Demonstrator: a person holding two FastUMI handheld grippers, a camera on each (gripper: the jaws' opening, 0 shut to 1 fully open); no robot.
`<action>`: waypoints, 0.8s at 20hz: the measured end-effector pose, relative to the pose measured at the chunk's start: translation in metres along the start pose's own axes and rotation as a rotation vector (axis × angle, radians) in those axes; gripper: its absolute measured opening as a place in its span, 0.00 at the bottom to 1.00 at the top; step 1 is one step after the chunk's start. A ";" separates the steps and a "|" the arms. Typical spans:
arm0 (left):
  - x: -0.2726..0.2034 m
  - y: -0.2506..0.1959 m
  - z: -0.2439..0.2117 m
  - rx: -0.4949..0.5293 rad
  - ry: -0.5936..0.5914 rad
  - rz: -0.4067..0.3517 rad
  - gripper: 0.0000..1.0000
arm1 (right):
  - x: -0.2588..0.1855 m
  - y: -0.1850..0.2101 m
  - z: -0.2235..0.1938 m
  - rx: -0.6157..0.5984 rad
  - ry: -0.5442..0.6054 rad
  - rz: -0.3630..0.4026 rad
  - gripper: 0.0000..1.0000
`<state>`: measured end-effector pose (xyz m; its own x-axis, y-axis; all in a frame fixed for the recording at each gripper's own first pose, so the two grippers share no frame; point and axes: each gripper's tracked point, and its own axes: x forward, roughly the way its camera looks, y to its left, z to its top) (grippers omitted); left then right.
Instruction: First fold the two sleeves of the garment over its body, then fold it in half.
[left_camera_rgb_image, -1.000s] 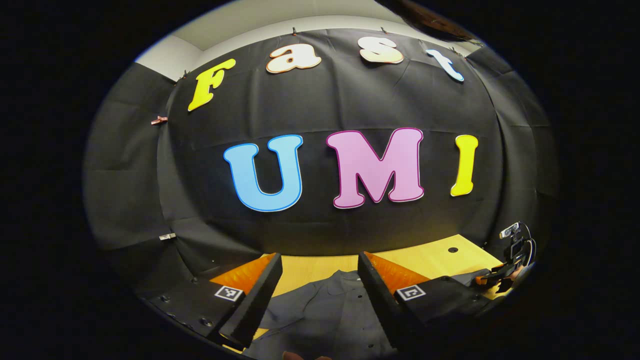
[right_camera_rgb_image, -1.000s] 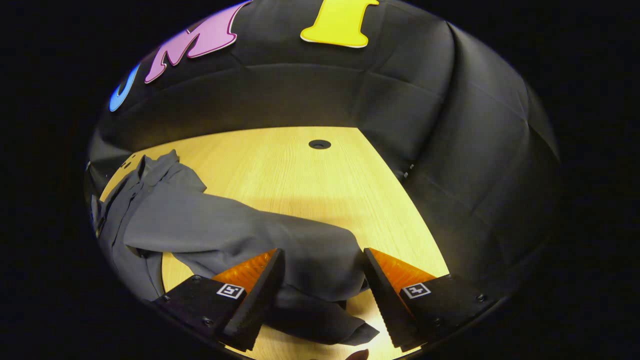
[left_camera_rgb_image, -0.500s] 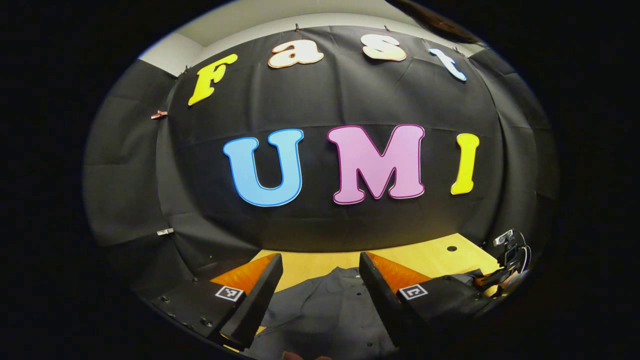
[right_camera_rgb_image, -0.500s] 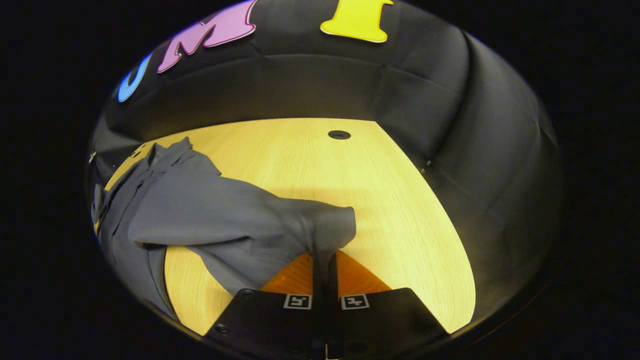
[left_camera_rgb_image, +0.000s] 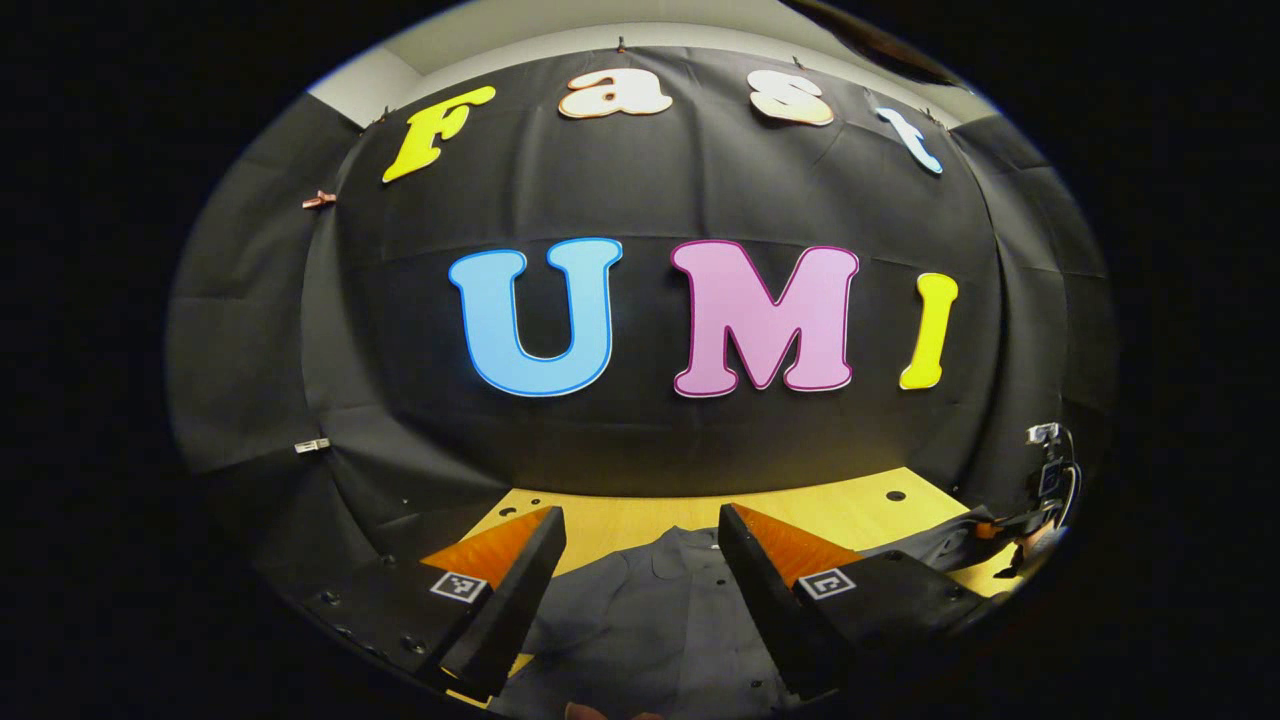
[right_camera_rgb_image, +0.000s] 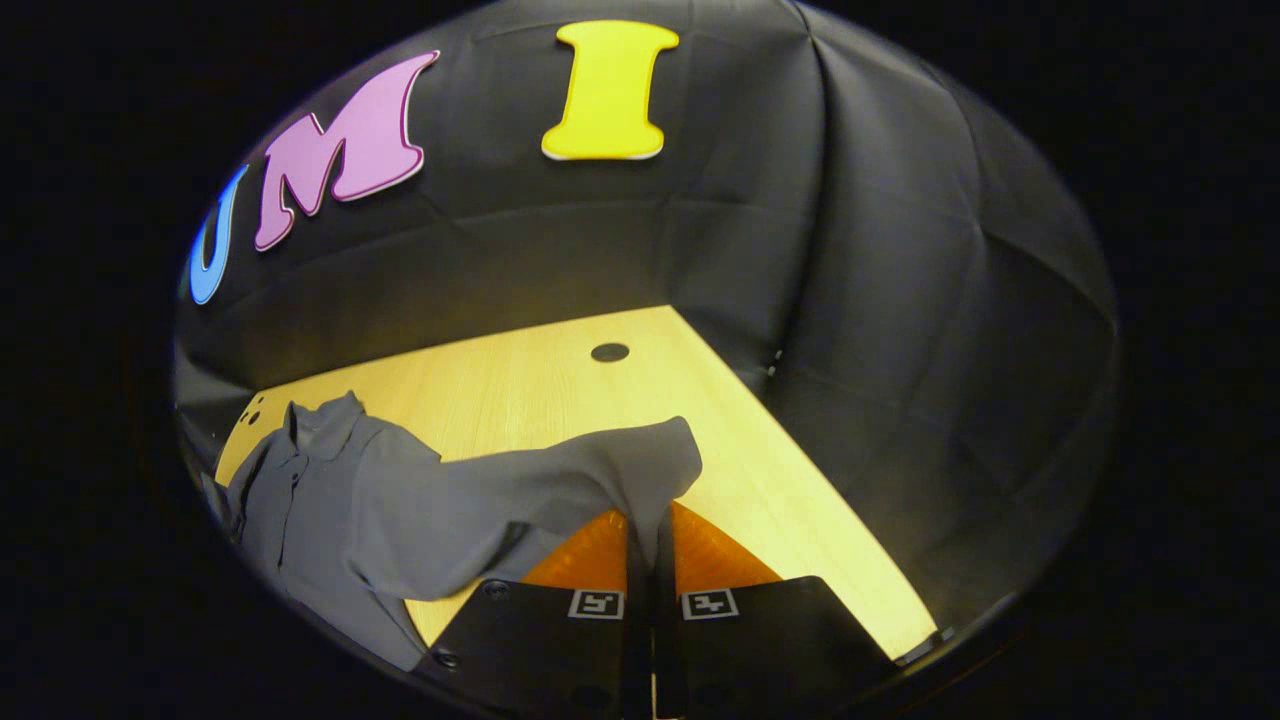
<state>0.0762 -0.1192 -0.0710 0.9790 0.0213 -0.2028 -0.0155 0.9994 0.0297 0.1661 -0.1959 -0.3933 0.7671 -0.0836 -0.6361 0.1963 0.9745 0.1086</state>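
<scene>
Right now I am pinching the cuff end of the dark grey button-up shirt's long sleeve (right_camera_rgb_image: 560, 485) with my right gripper (right_camera_rgb_image: 642, 535), its fingers pressed together on the fabric and lifting it off the pale yellow wooden table (right_camera_rgb_image: 520, 385). Seen from the right gripper view, the sleeve is hanging in a raised arc back to the shirt body (right_camera_rgb_image: 300, 490), which is lying flat on the table with its collar toward the black cloth wall (right_camera_rgb_image: 900, 300). A small round hole (right_camera_rgb_image: 609, 352) is showing in the table beyond the sleeve. My left gripper (left_camera_rgb_image: 640, 570) is hovering over the shirt front (left_camera_rgb_image: 640, 620), fingers spread wide and gripping nothing. No containers are standing on the table. Far off at the table's right end, the left gripper view is catching the other gripper (left_camera_rgb_image: 1040, 500) holding the sleeve.
</scene>
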 end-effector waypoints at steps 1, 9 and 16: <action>0.001 0.007 -0.002 -0.012 0.000 -0.010 0.97 | -0.013 -0.002 0.005 -0.017 -0.010 -0.016 0.06; 0.016 0.078 -0.009 -0.010 -0.051 -0.036 0.97 | -0.114 0.041 0.048 -0.019 -0.133 -0.038 0.06; 0.017 0.141 -0.033 -0.037 -0.041 -0.008 0.97 | -0.170 0.134 0.107 0.018 -0.263 0.054 0.06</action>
<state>0.0841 0.0225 -0.1024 0.9867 0.0131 -0.1622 -0.0146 0.9999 -0.0076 0.1270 -0.0732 -0.1887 0.9085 -0.0850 -0.4093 0.1598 0.9753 0.1523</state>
